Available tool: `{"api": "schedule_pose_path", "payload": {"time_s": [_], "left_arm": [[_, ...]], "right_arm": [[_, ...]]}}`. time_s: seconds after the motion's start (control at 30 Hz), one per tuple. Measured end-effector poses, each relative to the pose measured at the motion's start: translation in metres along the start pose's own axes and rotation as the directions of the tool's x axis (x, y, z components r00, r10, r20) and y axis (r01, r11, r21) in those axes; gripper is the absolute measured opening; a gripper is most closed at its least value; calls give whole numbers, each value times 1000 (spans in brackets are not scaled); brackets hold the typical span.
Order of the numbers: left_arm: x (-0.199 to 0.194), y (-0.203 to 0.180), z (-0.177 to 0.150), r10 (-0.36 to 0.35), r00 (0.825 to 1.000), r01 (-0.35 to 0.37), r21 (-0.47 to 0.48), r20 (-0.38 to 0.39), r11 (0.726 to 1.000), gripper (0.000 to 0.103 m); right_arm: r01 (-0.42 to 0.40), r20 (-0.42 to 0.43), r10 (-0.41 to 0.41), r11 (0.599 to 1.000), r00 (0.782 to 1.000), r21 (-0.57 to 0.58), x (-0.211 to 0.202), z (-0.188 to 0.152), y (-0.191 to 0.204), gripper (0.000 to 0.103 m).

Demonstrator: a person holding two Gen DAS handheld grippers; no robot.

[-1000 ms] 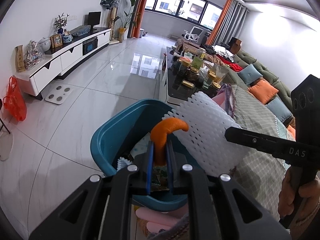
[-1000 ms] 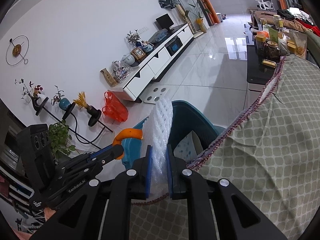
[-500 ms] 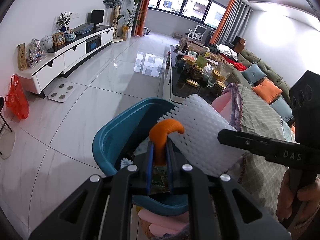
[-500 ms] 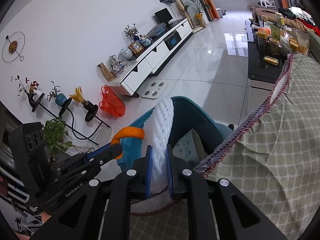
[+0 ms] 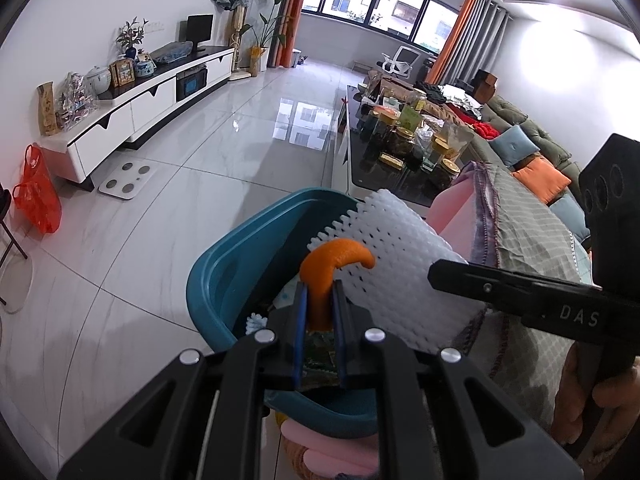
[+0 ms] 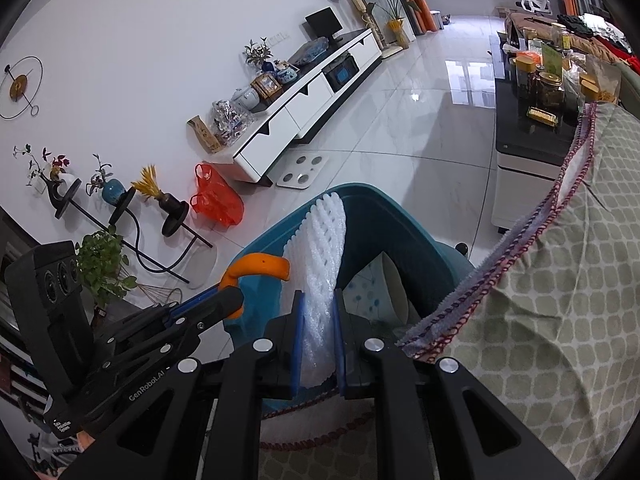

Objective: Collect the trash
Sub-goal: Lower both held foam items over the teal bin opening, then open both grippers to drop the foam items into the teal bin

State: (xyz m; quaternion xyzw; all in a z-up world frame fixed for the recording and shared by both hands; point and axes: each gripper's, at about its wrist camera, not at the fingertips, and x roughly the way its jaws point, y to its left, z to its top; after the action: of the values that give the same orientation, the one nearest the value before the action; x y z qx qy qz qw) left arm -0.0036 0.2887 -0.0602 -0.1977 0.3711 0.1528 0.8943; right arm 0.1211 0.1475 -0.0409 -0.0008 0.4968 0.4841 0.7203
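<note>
My left gripper (image 5: 319, 292) is shut on a curled orange peel (image 5: 332, 258) and holds it over the teal trash bin (image 5: 224, 256). My right gripper (image 6: 318, 300) is shut on a white foam fruit net (image 6: 322, 248), also above the bin (image 6: 384, 216). The net shows in the left wrist view (image 5: 400, 264) just right of the peel. The peel shows in the right wrist view (image 6: 260, 264) left of the net. The bin holds paper scraps and other trash.
A blanket-covered sofa edge (image 6: 560, 280) lies right of the bin. A black coffee table (image 5: 384, 168) with jars stands beyond. A white TV cabinet (image 5: 132, 112), an orange plastic bag (image 5: 36, 196) and a scale (image 5: 130, 178) are on the left, on glossy tile floor.
Both grippers have moved a little forward and higher over the bin, still holding the peel and the net. The bin sits slightly lower and closer in both views.
</note>
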Motion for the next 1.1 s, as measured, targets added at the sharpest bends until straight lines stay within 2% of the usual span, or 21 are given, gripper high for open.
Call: {"api": "schedule_pose_path", "payload": {"time_s": [1.1], "left_arm": [[23,4,-5,19,998,-19,-12,-54,1000,14]], "right_arm": [[47,-67,-49,999,997,-28,27,1,17,17]]}}
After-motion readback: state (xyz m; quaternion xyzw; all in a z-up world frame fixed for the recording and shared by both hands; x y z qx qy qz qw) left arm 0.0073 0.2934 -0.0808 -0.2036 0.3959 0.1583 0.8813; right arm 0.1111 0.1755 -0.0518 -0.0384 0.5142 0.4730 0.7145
